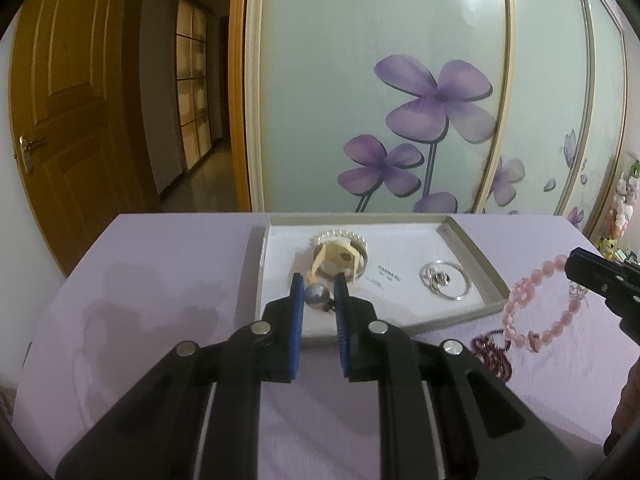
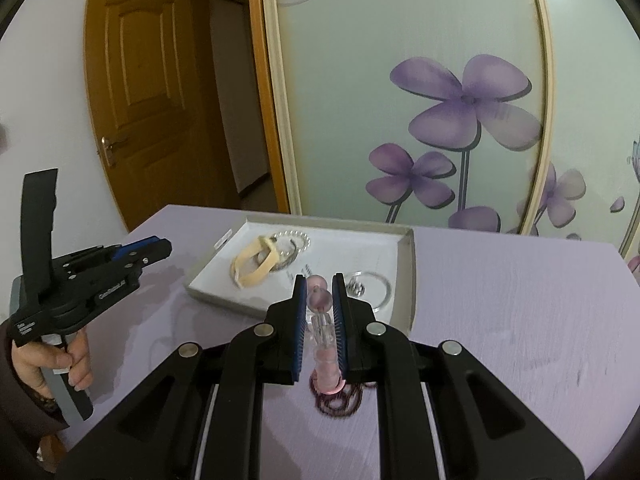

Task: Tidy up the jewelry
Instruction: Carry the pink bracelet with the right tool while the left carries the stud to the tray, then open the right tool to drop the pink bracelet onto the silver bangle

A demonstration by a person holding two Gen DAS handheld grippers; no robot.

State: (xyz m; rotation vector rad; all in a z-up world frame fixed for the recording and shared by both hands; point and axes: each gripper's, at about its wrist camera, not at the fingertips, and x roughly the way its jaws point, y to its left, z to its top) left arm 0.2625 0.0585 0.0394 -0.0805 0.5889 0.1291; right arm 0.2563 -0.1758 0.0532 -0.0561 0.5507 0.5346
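Note:
A shallow white tray [image 1: 472,248] sits on the lilac table and holds a pearl bracelet [image 1: 340,235], a cream band [image 1: 332,258] and a silver hoop with charms [image 1: 444,280]. My left gripper [image 1: 319,284] is shut on a grey pearl earring [image 1: 317,295] above the tray's near edge. My right gripper [image 2: 319,282] is shut on a pink bead bracelet [image 2: 320,300] and holds it up near the tray's right corner; the bracelet [image 1: 536,308] hangs from the gripper [image 1: 592,276] in the left wrist view. A dark red bead bracelet [image 1: 492,354] lies on the table below it.
The tray [image 2: 408,276] shows in the right wrist view, with the left gripper [image 2: 160,248] at far left in a hand. Behind the table stand a floral sliding wardrobe [image 1: 400,100] and a wooden door [image 1: 68,100]. Plush toys [image 1: 622,208] hang at far right.

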